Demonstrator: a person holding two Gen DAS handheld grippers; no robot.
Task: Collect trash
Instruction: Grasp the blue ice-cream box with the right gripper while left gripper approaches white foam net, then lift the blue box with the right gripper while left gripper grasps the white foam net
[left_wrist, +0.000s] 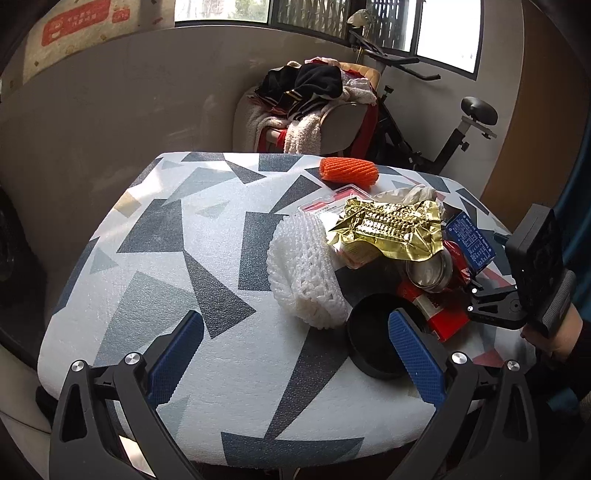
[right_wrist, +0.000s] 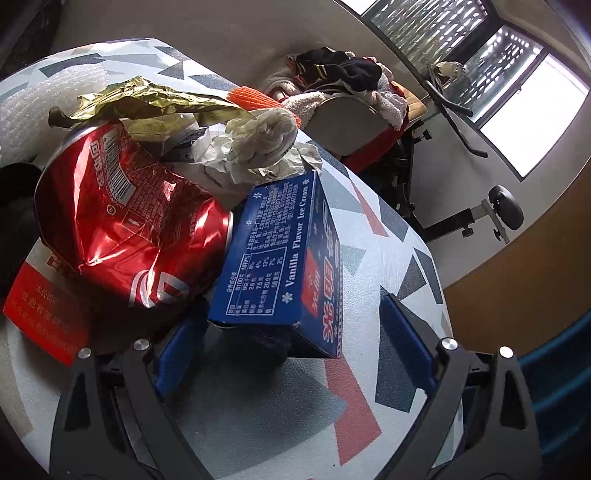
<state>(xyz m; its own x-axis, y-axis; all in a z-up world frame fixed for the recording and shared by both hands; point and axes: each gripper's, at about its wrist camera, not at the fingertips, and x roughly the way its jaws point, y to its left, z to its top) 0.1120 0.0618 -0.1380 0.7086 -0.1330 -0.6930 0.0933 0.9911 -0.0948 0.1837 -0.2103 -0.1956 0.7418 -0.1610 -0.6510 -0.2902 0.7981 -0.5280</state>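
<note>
Trash sits heaped on one side of the table (left_wrist: 155, 258), the patterned top otherwise bare on the side away from the heap. Landmark: the crushed red can (right_wrist: 125, 221).

Right gripper (right_wrist: 291, 332): jaws spread wide, holding nothing. The blue box (right_wrist: 280, 258) stands just beside the can, leaning against it, its near end between the two blue pads (right_wrist: 404, 332). No pad touches the box. The placement reads as a line-up for a pinch across the box's width; the box is the outermost piece of the heap and the easiest to lift clear without disturbing the rest.

Behind the can: gold foil (right_wrist: 147, 99) draped over the top of the heap, with crumpled white wrap (right_wrist: 258, 136) beside it. An orange net sleeve (right_wrist: 255, 98) lies behind these, apart. A red carton (right_wrist: 44, 310) lies flat under the can, so it is better left till later.

Left gripper (left_wrist: 295, 350): also released and empty, hovering low over the table edge. A black round lid (left_wrist: 373, 332), or possibly a shallow tub, sits on the table in front of the can, partly behind the gripper's right pad; whether they touch is unclear. White foam netting (left_wrist: 306, 273) lies beside the lid, farther from the can.

No bin or bag is in view, so where the trash goes cannot be judged. Risk: closing on the box may nudge the can and shift the foil.
</note>
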